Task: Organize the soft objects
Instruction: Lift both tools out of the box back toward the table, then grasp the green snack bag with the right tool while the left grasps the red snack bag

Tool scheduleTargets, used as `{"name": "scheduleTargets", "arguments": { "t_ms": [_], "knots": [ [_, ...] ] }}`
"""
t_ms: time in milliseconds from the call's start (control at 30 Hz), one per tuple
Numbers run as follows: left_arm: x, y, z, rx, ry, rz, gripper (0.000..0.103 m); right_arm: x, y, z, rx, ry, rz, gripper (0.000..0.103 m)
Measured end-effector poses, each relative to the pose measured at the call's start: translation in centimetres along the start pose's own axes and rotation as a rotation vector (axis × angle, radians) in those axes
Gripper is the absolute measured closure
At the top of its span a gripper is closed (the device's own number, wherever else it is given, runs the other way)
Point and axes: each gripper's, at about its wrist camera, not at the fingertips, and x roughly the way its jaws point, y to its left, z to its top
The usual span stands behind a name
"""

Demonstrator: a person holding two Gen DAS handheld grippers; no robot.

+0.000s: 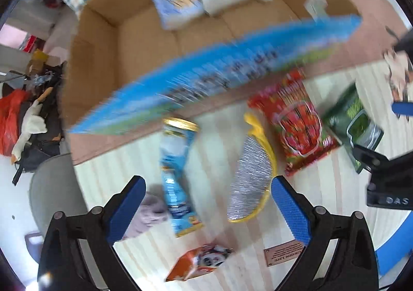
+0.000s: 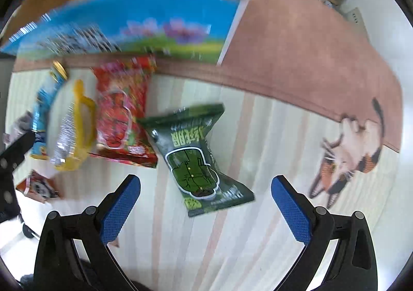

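A striped cloth with a pink border (image 2: pixel 296 58) is covering the table, and an open cardboard box (image 1: pixel 144 43) is sitting at its far side. A big blue packet (image 1: pixel 206 71), blurred, is hanging over the box's near edge, untouched by either tool. Left gripper (image 1: pixel 207 205) fingers are gaping wide over a silver-and-yellow pouch (image 1: pixel 249 177). Right gripper (image 2: pixel 206 205) fingers are spreading open near a green snack bag (image 2: pixel 198 159), beside a red bag (image 2: pixel 121 110).

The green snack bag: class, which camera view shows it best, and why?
The right wrist view. There the green bag lies whole and fairly sharp on the mat, just ahead of the open right hand-held gripper. The left wrist view shows it only near the right edge, small and partly hidden behind the other gripper.
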Motion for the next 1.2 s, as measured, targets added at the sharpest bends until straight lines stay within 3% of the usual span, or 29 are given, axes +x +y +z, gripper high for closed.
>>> {"name": "scheduleTargets", "arguments": {
  "t_ms": [67, 100, 167, 200, 233, 400, 567, 867, 967, 1200],
  "knots": [
    [1.1, -0.8, 0.1, -0.006, 0.030, -0.034, 0.003, 1.4, 0.2, 0.1, -0.002, 0.006, 0.002, 0.003],
    [1.4, -1.1, 0.3, -0.020, 0.041, -0.048, 0.003, 2.1, 0.2, 0.1, 0.004, 0.016, 0.019, 0.009],
    [1.9, -1.4, 0.8, -0.061, 0.074, -0.073, 0.004, 3.4, 0.0, 0.1, 0.035, 0.045, 0.058, 0.031],
    [1.9, -1.5, 1.1, -0.081, 0.082, -0.120, 0.004, 3.6, -0.2, -0.1, 0.043, 0.055, 0.058, 0.050],
    [1.9, -1.5, 1.5, -0.112, 0.090, -0.167, 0.004, 3.8, -0.7, -0.5, 0.061, 0.062, 0.078, 0.058],
    [2.2, -2.1, 3.4, -0.178, 0.123, -0.254, 0.030, 4.2, -3.9, -2.7, 0.164, 0.111, 0.102, 0.061],
    [3.4, -4.1, 5.9, -0.218, 0.144, -0.280, 0.030, 4.6, -6.6, -4.6, 0.252, 0.111, 0.132, 0.061],
    [6.3, -6.7, 9.1, -0.190, 0.144, -0.143, 0.029, 4.8, -7.2, -5.7, 0.281, 0.107, 0.141, 0.061],
    [6.5, -7.2, 8.6, -0.155, 0.150, -0.151, 0.055, 5.3, -6.0, -6.4, 0.258, 0.122, 0.145, 0.064],
    [6.9, -9.0, 3.4, -0.048, 0.189, -0.118, 0.058, 6.2, -3.7, -9.3, 0.183, 0.183, 0.156, 0.064]
  ]
}}
